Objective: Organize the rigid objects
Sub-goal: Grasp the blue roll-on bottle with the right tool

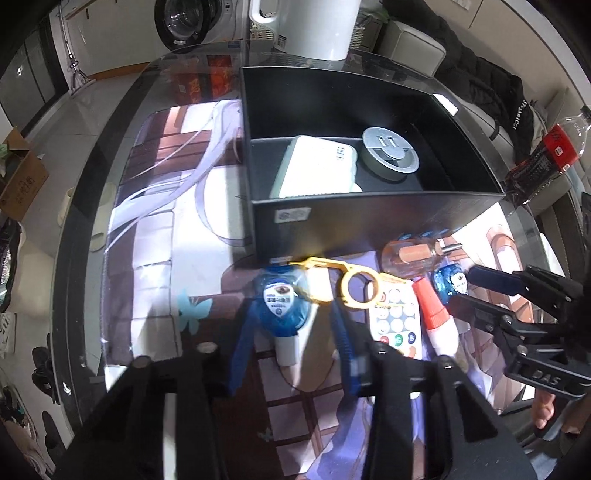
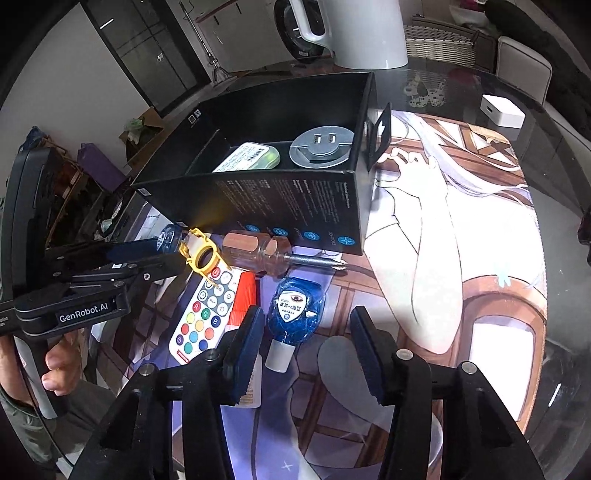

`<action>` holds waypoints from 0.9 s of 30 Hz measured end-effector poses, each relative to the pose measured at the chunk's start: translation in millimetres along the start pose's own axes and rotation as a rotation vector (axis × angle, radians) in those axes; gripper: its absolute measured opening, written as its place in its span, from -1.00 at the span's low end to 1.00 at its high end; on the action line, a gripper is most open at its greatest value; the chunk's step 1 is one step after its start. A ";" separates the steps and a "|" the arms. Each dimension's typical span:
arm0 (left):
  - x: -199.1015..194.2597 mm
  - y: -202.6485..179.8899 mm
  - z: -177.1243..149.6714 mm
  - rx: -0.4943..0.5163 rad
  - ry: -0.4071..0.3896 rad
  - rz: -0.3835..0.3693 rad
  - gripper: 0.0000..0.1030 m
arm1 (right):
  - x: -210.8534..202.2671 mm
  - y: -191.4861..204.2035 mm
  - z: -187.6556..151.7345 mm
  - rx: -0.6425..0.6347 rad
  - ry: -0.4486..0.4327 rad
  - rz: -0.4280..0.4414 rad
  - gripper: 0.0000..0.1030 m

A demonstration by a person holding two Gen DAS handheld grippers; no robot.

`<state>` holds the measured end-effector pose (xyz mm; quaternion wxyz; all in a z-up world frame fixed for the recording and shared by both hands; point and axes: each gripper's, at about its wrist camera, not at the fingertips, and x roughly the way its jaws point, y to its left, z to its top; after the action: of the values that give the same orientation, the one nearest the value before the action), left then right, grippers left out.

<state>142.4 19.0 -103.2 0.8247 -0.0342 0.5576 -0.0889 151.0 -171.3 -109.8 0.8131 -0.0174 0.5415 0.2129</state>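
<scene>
Two small blue bottles with white caps lie on the printed mat in front of a black box (image 1: 369, 218). One blue bottle (image 1: 284, 310) lies between the blurred blue fingers of my left gripper (image 1: 293, 314). The left pad is at its side and a thin gap shows on the right. The other blue bottle (image 2: 295, 310) lies between the fingers of my right gripper (image 2: 306, 321), open, with room on both sides. The box (image 2: 258, 199) holds a white case (image 1: 317, 166) and a round silver socket (image 1: 388, 153).
Between the bottles lie a yellow ring tool (image 1: 354, 284), a white remote (image 2: 201, 317), a red-capped glue bottle (image 2: 243, 291) and a clear-handled screwdriver (image 2: 258, 247). A white kettle (image 2: 362, 33) stands behind the box. A white adapter (image 2: 502, 110) sits at the far right.
</scene>
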 end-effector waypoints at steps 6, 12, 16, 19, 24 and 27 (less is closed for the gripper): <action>-0.9 -4.3 -6.7 0.014 0.016 0.009 -0.60 | 5.2 10.6 1.7 -0.078 0.011 -0.060 -0.40; -7.1 -13.0 -24.0 0.027 0.044 -0.044 -0.60 | 2.9 10.3 -3.8 -0.093 0.034 -0.066 -0.41; -7.6 -22.7 -30.0 0.075 0.033 -0.012 -0.60 | -1.0 10.8 -10.2 -0.105 0.044 -0.050 -0.41; -6.6 -24.9 -29.2 0.082 0.025 -0.004 -0.59 | -1.1 12.7 -11.7 -0.109 0.039 -0.052 -0.40; -4.8 -24.6 -27.4 0.083 0.022 0.001 -0.58 | 0.0 15.7 -12.1 -0.124 0.025 -0.060 -0.40; -4.5 -26.8 -26.1 0.100 0.022 0.011 -0.60 | 0.0 18.1 -13.7 -0.135 0.018 -0.069 -0.41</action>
<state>113.8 -5.4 -104.7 0.8195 0.0109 0.5618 -0.1124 132.5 -158.4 -111.8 0.8119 -0.0927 0.5325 0.2206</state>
